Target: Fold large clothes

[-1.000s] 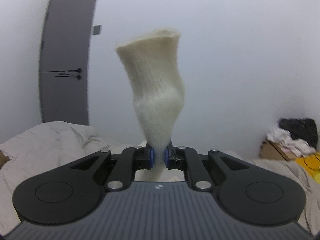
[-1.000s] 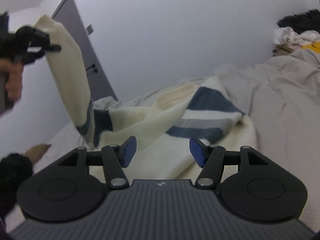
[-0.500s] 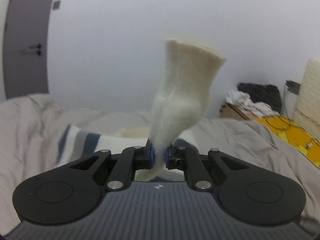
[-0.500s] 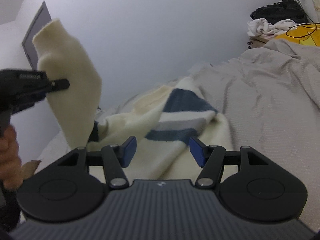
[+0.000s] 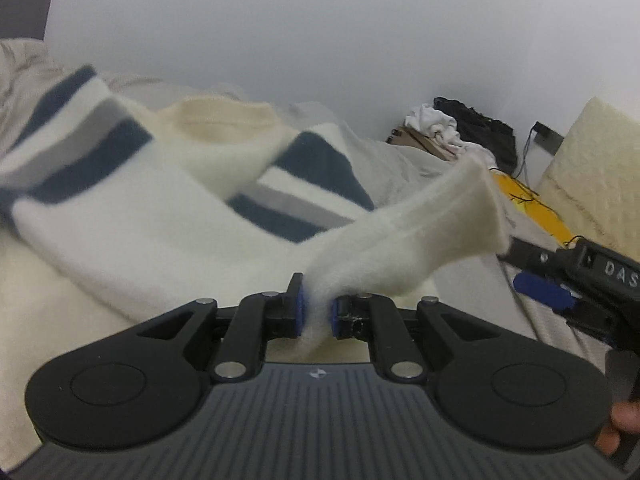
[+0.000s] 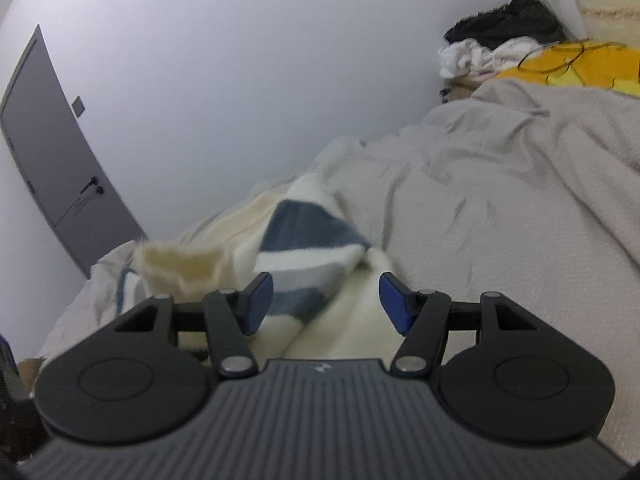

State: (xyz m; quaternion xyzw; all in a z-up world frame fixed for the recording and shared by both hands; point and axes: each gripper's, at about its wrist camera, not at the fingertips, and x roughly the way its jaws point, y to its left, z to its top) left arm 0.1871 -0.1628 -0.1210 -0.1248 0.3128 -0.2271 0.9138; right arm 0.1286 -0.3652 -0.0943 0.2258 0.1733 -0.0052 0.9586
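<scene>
A cream sweater [image 5: 132,216] with navy and grey stripes lies spread on a beige bed cover [image 6: 500,184]. My left gripper [image 5: 316,312] is shut on the cream sleeve cuff [image 5: 420,232], which leans to the right over the sweater body. My right gripper [image 6: 326,300] is open and empty, low over the sweater's striped part [image 6: 308,248]; the cuff [image 6: 180,264] shows at its left. The right gripper also shows at the right edge of the left wrist view [image 5: 560,280].
A grey door [image 6: 60,168] stands at the far left. A cardboard box with white and black clothes [image 5: 456,128] sits beyond the bed. A yellow item with cables [image 6: 568,64] and a cream foam block [image 5: 596,168] lie at the right.
My left gripper has swung the sleeve cuff down from high in the air to low over the sweater body, toward the right. The right gripper stayed open and dropped closer to the sweater.
</scene>
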